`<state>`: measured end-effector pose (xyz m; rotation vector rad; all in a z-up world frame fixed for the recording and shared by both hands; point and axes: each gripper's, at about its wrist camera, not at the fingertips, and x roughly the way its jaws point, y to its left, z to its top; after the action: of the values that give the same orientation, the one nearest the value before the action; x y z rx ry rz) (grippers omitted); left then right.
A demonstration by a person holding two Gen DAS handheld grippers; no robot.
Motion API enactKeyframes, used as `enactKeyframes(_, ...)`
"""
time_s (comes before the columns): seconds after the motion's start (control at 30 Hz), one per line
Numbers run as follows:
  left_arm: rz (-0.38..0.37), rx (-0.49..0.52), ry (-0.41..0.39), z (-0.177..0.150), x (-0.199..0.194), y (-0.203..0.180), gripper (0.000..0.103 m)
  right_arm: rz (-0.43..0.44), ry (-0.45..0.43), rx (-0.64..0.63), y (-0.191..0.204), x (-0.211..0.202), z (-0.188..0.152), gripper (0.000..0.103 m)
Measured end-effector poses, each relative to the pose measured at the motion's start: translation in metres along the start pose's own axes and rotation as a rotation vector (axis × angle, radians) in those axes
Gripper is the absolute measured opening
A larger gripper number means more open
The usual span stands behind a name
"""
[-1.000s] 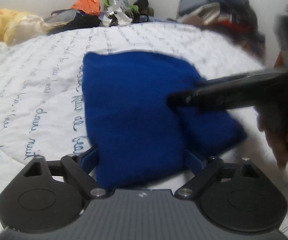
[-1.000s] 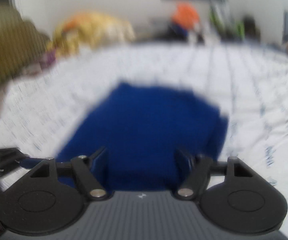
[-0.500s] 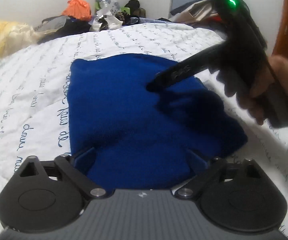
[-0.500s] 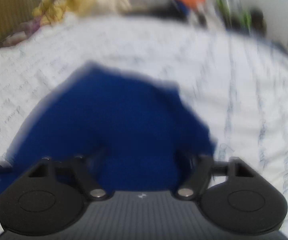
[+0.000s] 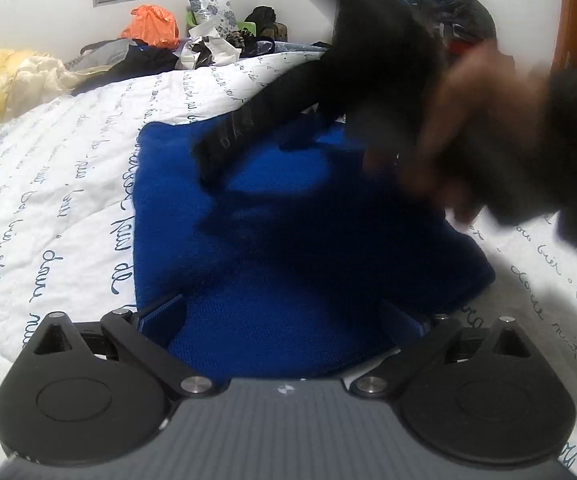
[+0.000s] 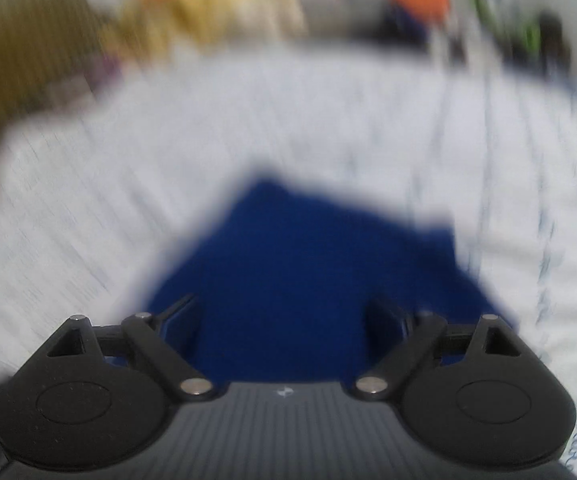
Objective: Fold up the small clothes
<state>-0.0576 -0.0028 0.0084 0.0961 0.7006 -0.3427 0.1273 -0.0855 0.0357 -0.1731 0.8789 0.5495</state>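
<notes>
You've got one royal-blue knitted garment lying folded flat on the white quilted bedspread with blue script, and both your tools are released: left gripper spread over its near edge, right gripper just opened wide above it, nothing pinched.

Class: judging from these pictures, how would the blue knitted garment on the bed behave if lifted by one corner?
The blue knitted garment would probably droop limply: it lies flat, following the white quilt. Its fuzzy knit looks grippy, unlikely to slip.
</notes>
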Motion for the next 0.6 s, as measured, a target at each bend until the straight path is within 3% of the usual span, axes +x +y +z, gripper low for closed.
enactKeyframes(0.03,-0.001,0.002,-0.003,0.000,0.000,0.001,0.101,0.015,-0.072,-0.035,-0.005,0.002,-0.009,0.100)
enactKeyframes(0.07,-0.001,0.003,-0.003,0.000,-0.001,0.002,0.101,0.033,-0.090,-0.012,-0.010,0.001,-0.012,0.100)
enactKeyframes(0.2,0.000,-0.065,-0.016,-0.002,-0.021,0.015,0.093,-0.059,-0.069,0.045,-0.008,-0.029,-0.014,0.100)
enactKeyframes(0.27,-0.023,-0.159,-0.028,-0.007,-0.034,0.033,0.095,0.018,-0.150,0.129,-0.018,-0.063,-0.033,0.101)
enactKeyframes(0.33,-0.072,-0.279,0.030,-0.013,-0.034,0.053,0.093,0.084,-0.194,0.251,-0.038,-0.096,-0.060,0.101)
enactKeyframes(0.47,-0.141,-0.378,0.065,-0.009,-0.031,0.064,0.086,0.071,-0.158,0.407,-0.066,-0.125,-0.107,0.098)
enactKeyframes(0.53,-0.185,-0.420,0.084,-0.003,-0.026,0.070,0.071,0.101,-0.100,0.446,-0.069,-0.126,-0.124,0.068)
enactKeyframes(0.57,-0.172,-0.418,0.091,-0.003,-0.025,0.070,0.050,0.123,-0.059,0.452,-0.068,-0.121,-0.130,0.041)
enactKeyframes(0.6,-0.139,-0.399,0.104,0.000,-0.022,0.071,0.020,0.134,-0.022,0.446,-0.064,-0.115,-0.135,0.032)
